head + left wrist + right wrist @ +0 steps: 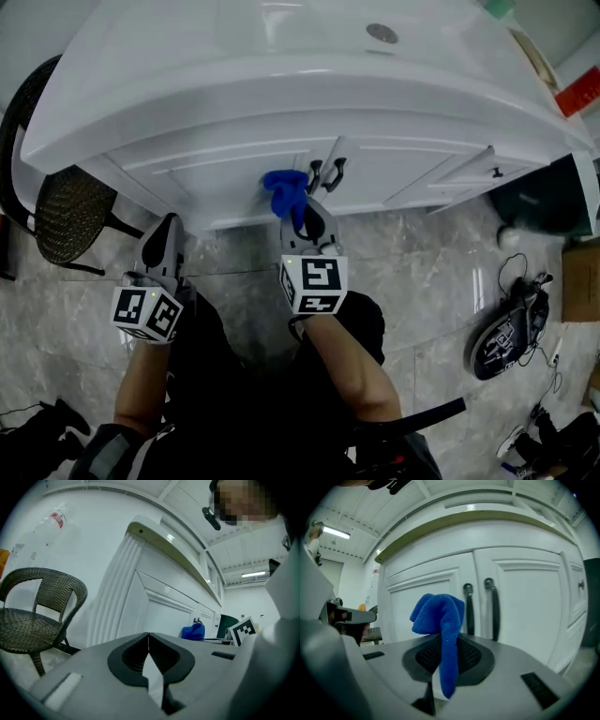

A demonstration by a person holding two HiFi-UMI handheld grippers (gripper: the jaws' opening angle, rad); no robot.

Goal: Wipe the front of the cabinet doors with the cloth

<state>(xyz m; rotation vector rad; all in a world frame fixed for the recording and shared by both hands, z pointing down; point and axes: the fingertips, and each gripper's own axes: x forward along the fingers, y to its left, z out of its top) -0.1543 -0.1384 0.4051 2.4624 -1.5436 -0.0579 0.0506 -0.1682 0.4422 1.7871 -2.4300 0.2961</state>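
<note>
Closest to us are the two tools. The right gripper (302, 219) reaches out ahead with its jaws pinched on the blue cloth (440, 613). The left gripper (169, 230) hangs off to the side, jaws pressed together on nothing. The cloth stands above the right jaws in a loose bunch, with a tail trailing down between them. It sits just in front of the cabinet's middle seam, and no view lets us tell whether it touches a door.

The white cabinet (225, 169) fills the space ahead, under an overhanging basin top (281, 56). Its two middle doors (424, 602) are framed panels with a raised border. For a good wipe, we judge, we should first press the bunch flat against the panel. Then we make long overlapping strokes across the flat field and work the wad into the groove of the frame. The jaws hold only a narrow fold of fabric, so we should press lightly enough that the cloth doesn't drag out of them.

The wicker chair (66, 211) stands well off to the left, out of the way of any stroke. The pair of dark handles (469, 620) flanks the seam right beside the cloth. We would wipe around them, not across, since the loose fabric could snag there.
</note>
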